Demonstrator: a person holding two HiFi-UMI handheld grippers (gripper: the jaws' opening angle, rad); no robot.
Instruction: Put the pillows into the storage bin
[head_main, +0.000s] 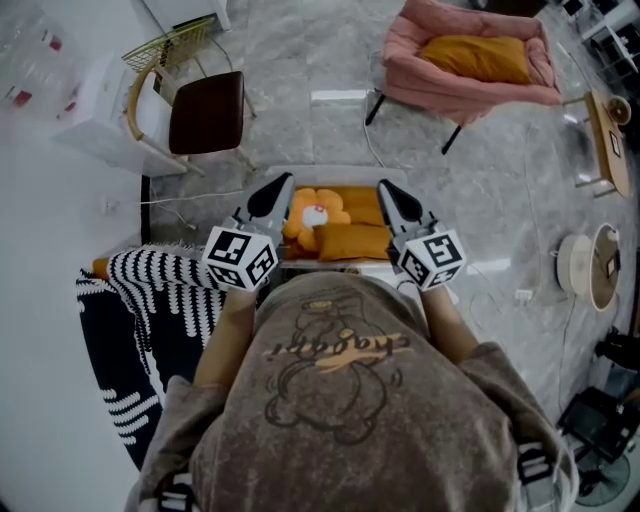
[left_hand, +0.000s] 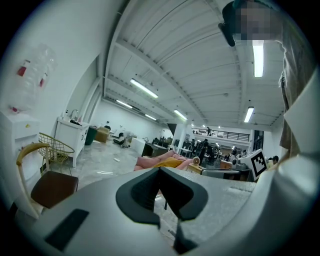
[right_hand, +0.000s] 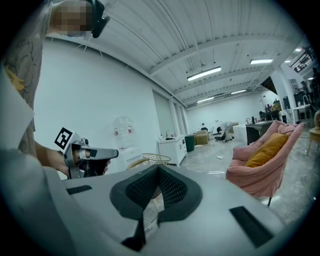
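Shirt: closest thing in the head view is the person's grey-brown printed t-shirt (head_main: 335, 400), with both forearms poking out past it.
Left gripper: the left gripper (head_main: 278, 188) is clenched tight with nothing in it. Its own view shows the two dark pads pressed together and only the room behind them. It's held about level, over the near left corner of the bin.
Right gripper: same deal for the right gripper (head_main: 389, 195). The jaws are closed on nothing and it sits over the near right corner. The two are apart, with the bin's contents showing between them.
Storage bin: the pale storage bin (head_main: 330, 176) is on the floor right in front of the person.
Pillows: already inside the bin there's a flower pillow (head_main: 315, 212) with a white centre, and an orange pillow (head_main: 352, 242) lying across just beside it on the near side. There's more orange behind that, can't tell how many.
Striped fabric: black-and-white striped fabric (head_main: 150, 280) is on the floor left of the bin.
Chair: a brown-seat chair (head_main: 207, 112) with a yellow wire back is beyond the bin, to the left.
Armchair: the pink armchair (head_main: 470, 60) is well beyond the bin on the right, with an orange cushion (head_main: 478, 57) lying on its seat.
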